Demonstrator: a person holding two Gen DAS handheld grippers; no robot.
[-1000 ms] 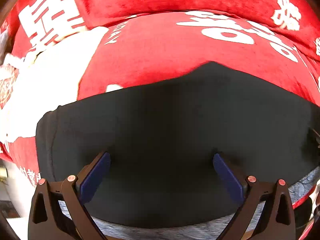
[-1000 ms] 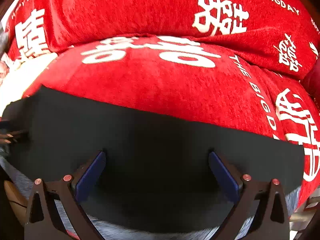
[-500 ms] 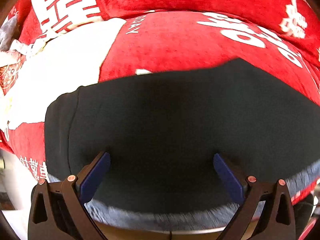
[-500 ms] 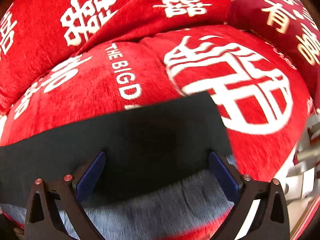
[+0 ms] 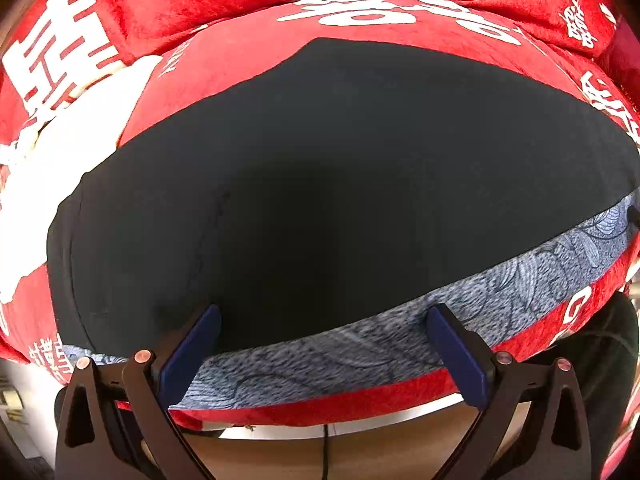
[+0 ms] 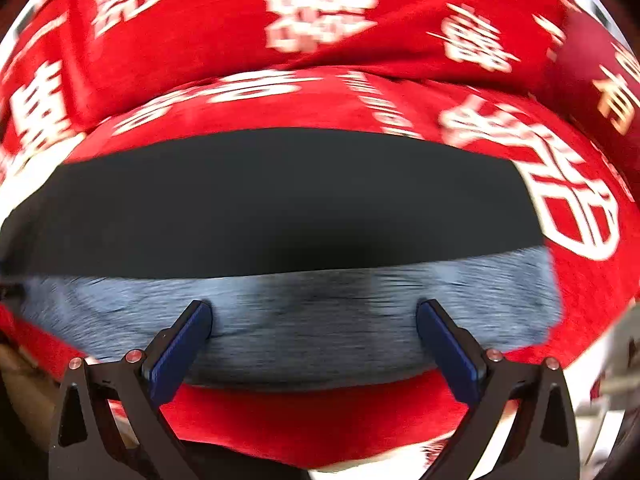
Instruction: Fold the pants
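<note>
On red printed cushion (image 5: 248, 44), black pants (image 5: 340, 184) lie flat at twelve o'clock of left gripper (image 5: 324, 344) and right gripper (image 6: 314, 336); jaws wide, empty. Probably folded once; further folds left.

Even bright lighting is recorded; right wrist view is motion-blurred, left sharp; fisheye bending is noted at edges.

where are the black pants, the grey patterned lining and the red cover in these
black pants (image 5: 340, 184), left wrist view, middle of the dark outer fabric
grey patterned lining (image 5: 520, 280), left wrist view, strip along the near edge
red cover (image 6: 320, 92), right wrist view, printed fabric beyond the pants
</note>
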